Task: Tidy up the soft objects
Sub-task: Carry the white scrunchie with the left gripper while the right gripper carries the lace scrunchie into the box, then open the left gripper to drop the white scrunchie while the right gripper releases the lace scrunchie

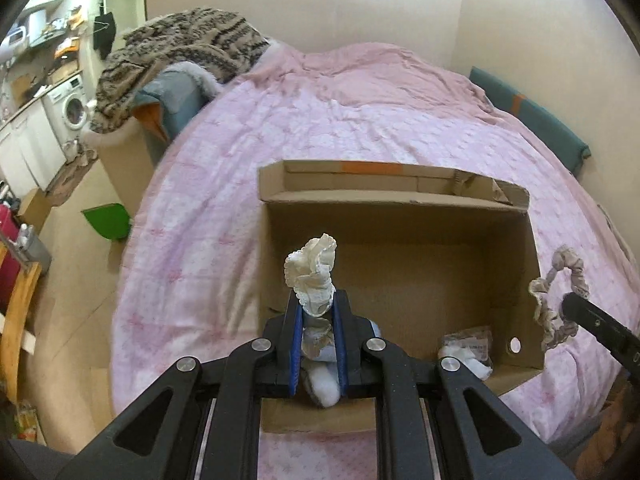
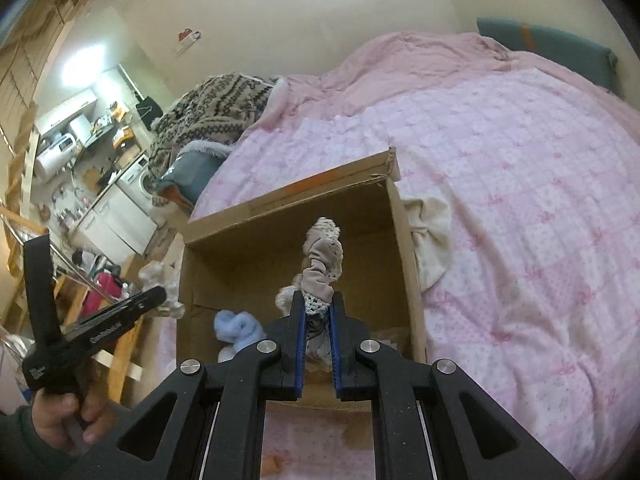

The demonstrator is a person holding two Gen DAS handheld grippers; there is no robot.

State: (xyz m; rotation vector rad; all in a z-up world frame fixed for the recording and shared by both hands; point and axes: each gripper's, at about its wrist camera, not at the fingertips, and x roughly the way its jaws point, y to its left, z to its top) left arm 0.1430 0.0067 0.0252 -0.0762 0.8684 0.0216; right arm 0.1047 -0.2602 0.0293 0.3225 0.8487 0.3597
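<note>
With the left claw (image 1: 316, 320) clamped on a cream scrunchie (image 1: 312, 276) and the right claw (image 2: 318, 320) on a beige scrunchie (image 2: 322, 264), both above the cardboard box (image 1: 400, 248), either could snag on a pad at release and drop onto the bed (image 1: 224, 200).

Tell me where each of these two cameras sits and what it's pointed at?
Left wrist: on the left gripper, looking along its jaws, which pinch a cream scrunchie, down into the box on the bed; the right gripper's tip shows at right.
Right wrist: on the right gripper, its jaws pinching a grey scrunchie over the same box; the person's left hand shows lower left.
Shared: box, bed, blanket.
</note>
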